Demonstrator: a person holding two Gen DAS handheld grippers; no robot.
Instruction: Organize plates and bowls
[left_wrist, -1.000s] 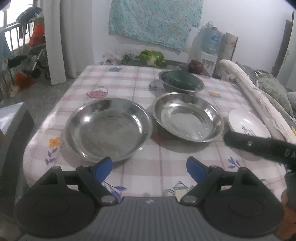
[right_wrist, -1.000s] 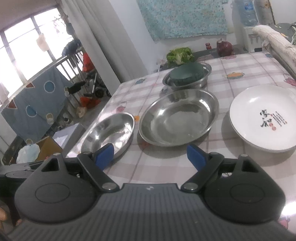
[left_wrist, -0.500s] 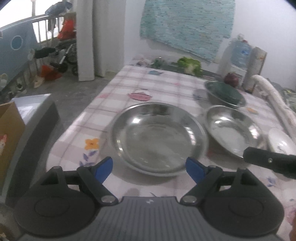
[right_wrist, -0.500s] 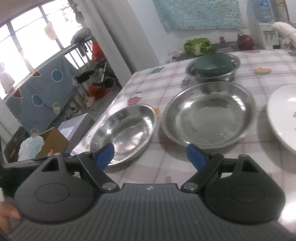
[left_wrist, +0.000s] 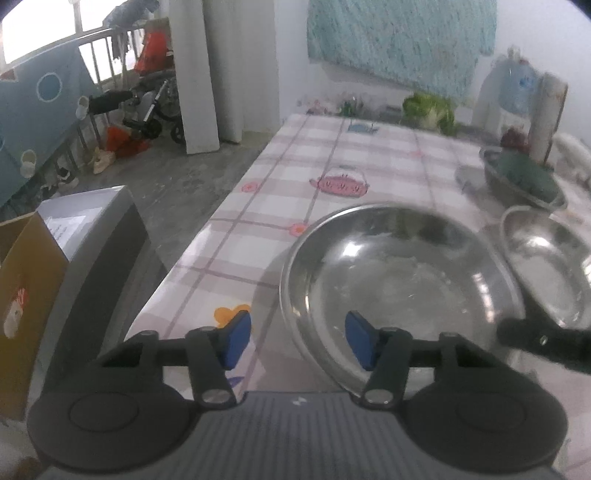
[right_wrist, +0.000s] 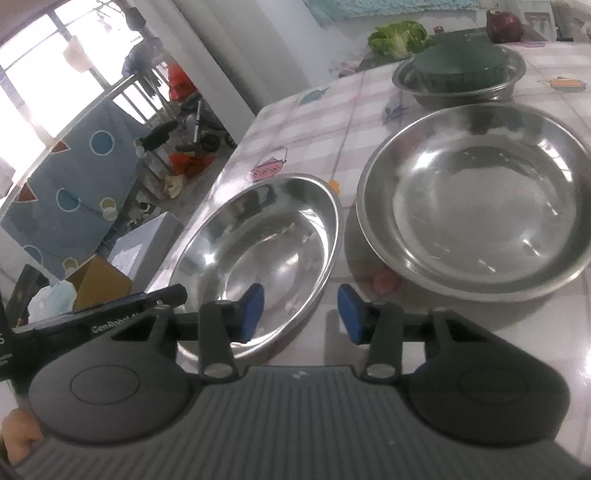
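Both grippers' jaws are closing around one steel bowl's (left_wrist: 402, 288) near rim. Left gripper (left_wrist: 297, 341) and right gripper (right_wrist: 301, 314) haven't pinched it yet

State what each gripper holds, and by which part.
Nothing is gripped yet. The left gripper and right gripper are closing, each astride the near rim of the same steel plate, without pressing it.
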